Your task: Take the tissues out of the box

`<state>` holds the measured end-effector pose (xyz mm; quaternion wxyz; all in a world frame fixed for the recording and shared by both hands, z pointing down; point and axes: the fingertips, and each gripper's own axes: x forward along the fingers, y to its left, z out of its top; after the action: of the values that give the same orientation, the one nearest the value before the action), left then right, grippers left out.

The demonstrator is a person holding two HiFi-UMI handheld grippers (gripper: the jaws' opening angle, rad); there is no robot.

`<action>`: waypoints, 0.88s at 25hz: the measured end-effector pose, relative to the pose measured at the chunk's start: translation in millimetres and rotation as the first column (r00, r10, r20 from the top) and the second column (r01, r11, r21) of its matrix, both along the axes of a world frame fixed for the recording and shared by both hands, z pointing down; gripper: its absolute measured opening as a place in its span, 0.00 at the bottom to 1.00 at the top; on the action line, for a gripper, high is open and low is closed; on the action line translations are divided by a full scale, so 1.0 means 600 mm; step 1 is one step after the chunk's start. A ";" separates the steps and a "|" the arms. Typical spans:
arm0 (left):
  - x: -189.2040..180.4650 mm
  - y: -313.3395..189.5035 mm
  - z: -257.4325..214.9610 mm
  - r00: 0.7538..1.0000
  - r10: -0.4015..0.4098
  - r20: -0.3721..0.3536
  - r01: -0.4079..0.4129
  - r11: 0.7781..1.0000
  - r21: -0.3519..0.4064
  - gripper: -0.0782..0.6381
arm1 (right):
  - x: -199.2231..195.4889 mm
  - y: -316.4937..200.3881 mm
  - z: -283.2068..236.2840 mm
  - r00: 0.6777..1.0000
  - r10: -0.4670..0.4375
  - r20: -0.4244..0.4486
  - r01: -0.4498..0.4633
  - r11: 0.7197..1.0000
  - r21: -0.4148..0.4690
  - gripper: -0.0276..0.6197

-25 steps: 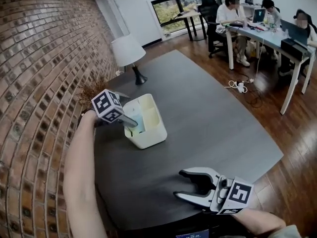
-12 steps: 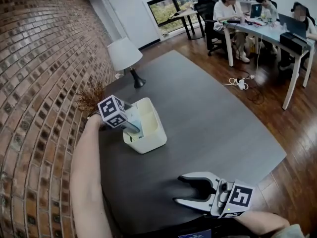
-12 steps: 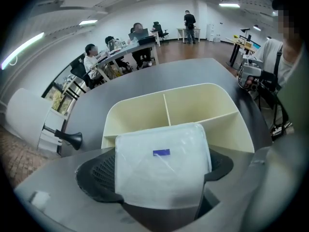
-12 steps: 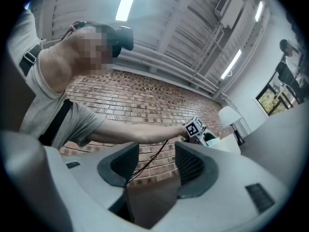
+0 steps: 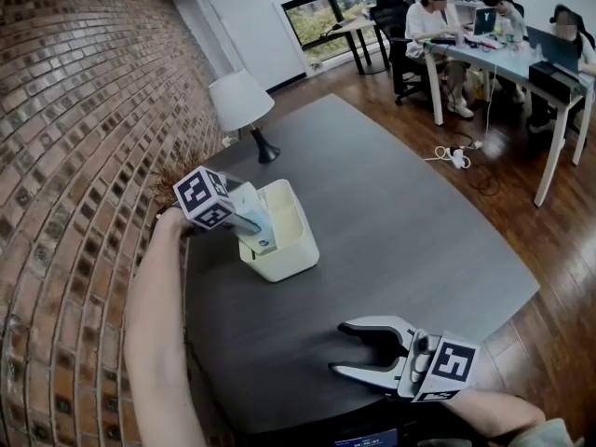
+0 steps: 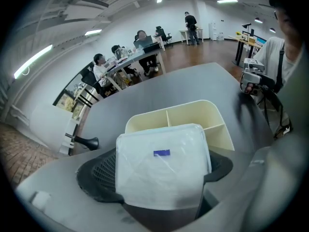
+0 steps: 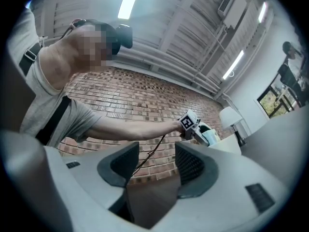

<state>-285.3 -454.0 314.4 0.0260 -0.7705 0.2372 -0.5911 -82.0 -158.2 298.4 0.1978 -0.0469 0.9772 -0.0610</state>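
Note:
A cream box (image 5: 291, 242) with dividers stands on the dark table (image 5: 391, 222) near the brick wall. My left gripper (image 5: 255, 229) hangs over the box's near compartment, and its jaws are closing on a plastic-wrapped tissue pack (image 6: 161, 170) that fills the gap between them. The pack (image 5: 251, 210) is tilted and partly above the box rim (image 6: 193, 111). My right gripper (image 5: 341, 347) rests low at the table's front edge, well apart from the box. It is open, with nothing between its fingers (image 7: 193, 166).
A white table lamp (image 5: 240, 102) stands behind the box, and a dried plant (image 5: 173, 170) is by the brick wall (image 5: 74, 156). People sit at desks (image 5: 507, 59) at the far right. A power strip (image 5: 453, 161) lies on the wooden floor.
The left gripper has drawn the tissue pack up and back out of the box's compartment. The right gripper has stayed at the front edge.

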 end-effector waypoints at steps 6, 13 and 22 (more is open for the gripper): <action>0.011 0.037 -0.050 1.000 0.004 -0.012 -0.003 0.998 0.056 0.79 | -0.001 0.000 0.004 1.000 0.013 -0.009 -0.012 1.000 0.022 0.40; 0.035 0.107 -0.187 0.987 0.040 -0.154 0.001 0.965 0.261 0.79 | -0.003 0.002 0.002 1.000 0.020 -0.014 -0.020 0.999 0.033 0.40; 0.119 0.316 -0.327 0.709 0.216 -0.672 0.307 0.763 0.570 0.79 | 0.017 -0.025 -0.003 0.997 0.039 0.069 -0.034 0.996 -0.081 0.40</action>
<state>-214.0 -264.5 118.3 0.1811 -0.8710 0.4368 -0.1330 -72.0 -173.4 296.4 0.2310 -0.0704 0.9654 -0.0981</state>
